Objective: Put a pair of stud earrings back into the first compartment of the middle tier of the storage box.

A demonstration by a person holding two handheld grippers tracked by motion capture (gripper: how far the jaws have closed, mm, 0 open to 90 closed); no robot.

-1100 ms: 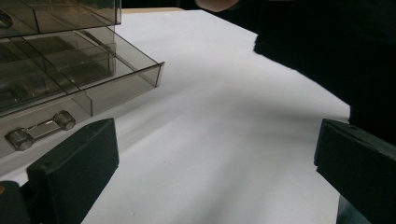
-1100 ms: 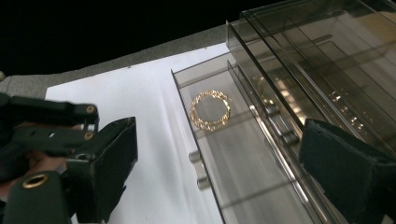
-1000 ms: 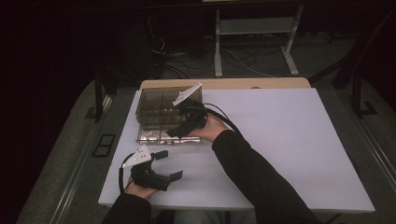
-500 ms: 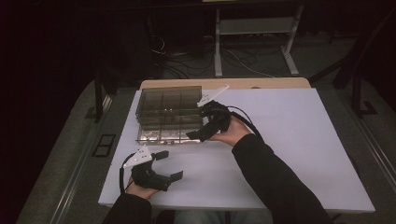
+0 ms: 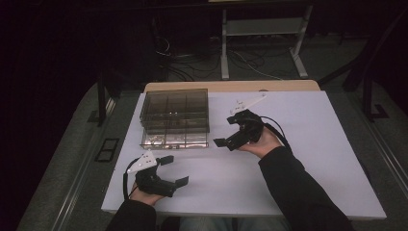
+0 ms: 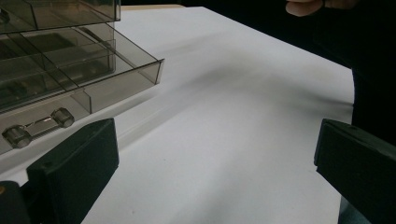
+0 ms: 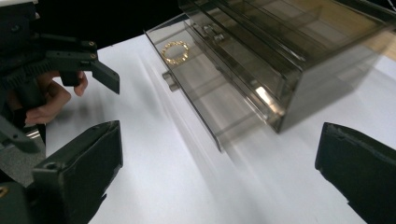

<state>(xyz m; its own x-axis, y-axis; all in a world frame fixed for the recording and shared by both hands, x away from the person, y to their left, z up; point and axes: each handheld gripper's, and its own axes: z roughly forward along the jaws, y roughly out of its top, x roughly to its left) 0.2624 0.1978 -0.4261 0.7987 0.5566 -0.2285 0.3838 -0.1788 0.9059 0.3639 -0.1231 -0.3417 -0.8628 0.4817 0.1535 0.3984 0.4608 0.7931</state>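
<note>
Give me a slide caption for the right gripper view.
Open right gripper faces a smoked clear drawer box, bottom drawer pulled out, gold ring inside.

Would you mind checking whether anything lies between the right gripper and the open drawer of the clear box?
Nothing visible does. The right gripper is open beside the box, and only bare white table separates it from the pulled-out drawer, which holds a gold ring-shaped piece.
</note>
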